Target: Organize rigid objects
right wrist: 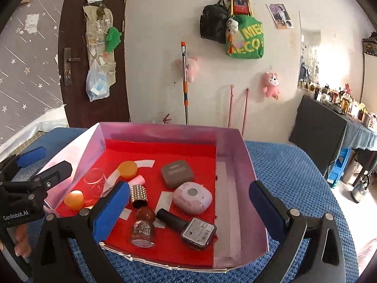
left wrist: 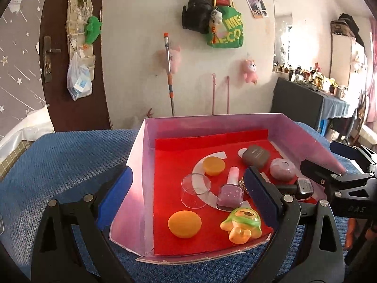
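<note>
Both grippers hovering spread wide over a shallow pink cardboard box (right wrist: pixel 235 165) lined in red.
The left gripper (left wrist: pixel 188 195) is hiding part of a studded gold cap (left wrist: pixel 242 184) at mid-frame; the right gripper (right wrist: pixel 188 202) is empty, partly covering a pink-capped polish bottle (right wrist: pixel 139 179).

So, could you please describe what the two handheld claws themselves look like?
Both are black plastic frames with triangular cut-outs and silver rivets. Each finger ends in a blue pad. The left claw shows white "GenRobot.AI" lettering in the right wrist view; the right claw shows embossed "DAS" in the left wrist view. No cables visible.
</note>
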The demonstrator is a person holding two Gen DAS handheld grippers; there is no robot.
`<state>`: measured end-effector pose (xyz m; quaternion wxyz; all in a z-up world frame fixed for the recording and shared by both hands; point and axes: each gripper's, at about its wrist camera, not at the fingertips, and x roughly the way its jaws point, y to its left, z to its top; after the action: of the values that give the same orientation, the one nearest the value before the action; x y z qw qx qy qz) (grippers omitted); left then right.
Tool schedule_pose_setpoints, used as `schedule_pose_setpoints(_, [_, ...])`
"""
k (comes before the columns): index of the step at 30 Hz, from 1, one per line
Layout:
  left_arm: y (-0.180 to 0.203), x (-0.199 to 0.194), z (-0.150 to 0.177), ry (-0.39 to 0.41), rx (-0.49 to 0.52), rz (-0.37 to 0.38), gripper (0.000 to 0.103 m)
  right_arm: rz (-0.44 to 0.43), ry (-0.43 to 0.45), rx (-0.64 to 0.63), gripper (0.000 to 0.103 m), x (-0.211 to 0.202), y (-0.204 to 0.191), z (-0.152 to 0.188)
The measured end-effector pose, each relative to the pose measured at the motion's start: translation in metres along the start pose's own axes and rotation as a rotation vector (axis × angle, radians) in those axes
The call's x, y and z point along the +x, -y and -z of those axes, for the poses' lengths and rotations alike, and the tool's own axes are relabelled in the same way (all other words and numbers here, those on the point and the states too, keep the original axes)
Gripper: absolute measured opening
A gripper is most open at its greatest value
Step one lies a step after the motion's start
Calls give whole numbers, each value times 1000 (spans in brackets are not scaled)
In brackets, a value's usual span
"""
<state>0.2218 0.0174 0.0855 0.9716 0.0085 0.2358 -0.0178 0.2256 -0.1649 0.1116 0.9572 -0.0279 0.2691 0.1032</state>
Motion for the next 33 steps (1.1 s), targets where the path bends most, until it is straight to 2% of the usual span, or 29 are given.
schedule_pose_setpoints(5, [10, 10, 4, -28, 32, -14, 96, 17, -28, -4, 103, 8, 3, 6])
schedule_pose_setpoints(10, [12, 20, 6, -58, 17, -16, 96, 39, -42, 13, 103, 13, 9, 8])
schedule_pose_setpoints(16, [13, 24, 8, -79, 13, -18, 96, 94, -38, -49, 103, 17, -1, 11])
schedule_pose_setpoints(22, [9, 30, 8, -109, -2, -5, 96, 65, -54, -19, 103, 21, 2, 12])
schedule_pose_setpoints(33, [6, 38, 9, -143, -15, 15, 96, 70, -64, -27, 103, 24, 0, 13])
